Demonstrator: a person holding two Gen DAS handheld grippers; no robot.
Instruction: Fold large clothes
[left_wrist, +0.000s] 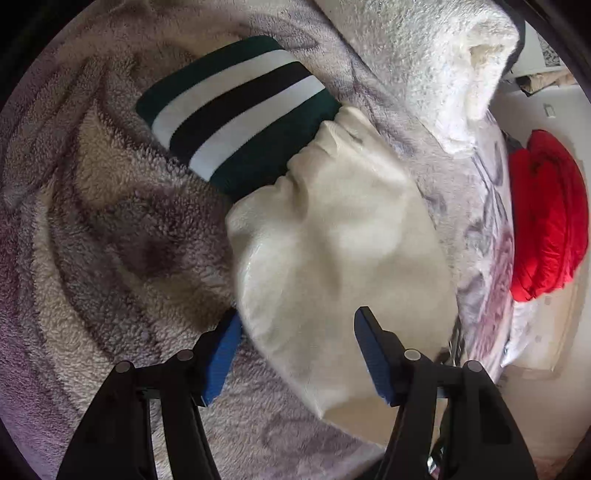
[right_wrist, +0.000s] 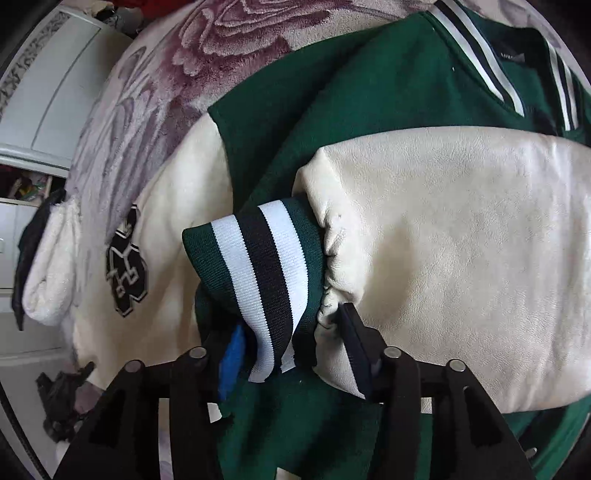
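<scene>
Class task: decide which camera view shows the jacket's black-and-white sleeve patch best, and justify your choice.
The right wrist view is best: the patch shows whole on the cream sleeve, left of the striped cuff. The left wrist view shows no patch, only another cream sleeve ending in a striped cuff.

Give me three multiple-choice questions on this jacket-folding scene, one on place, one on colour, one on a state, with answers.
1. Where does the cream leather sleeve lie in the right wrist view?
A across the green jacket body
B on a floor
C in a drawer

2. The ribbed striped cuff is:
A red and yellow
B green, white and black
C plain blue

3. The left hand-held gripper is:
A shut
B open around the sleeve
C out of view

Answers: A, the sleeve crosses the green cloth; B, its stripes show; B, the blue pads stand apart.
</scene>
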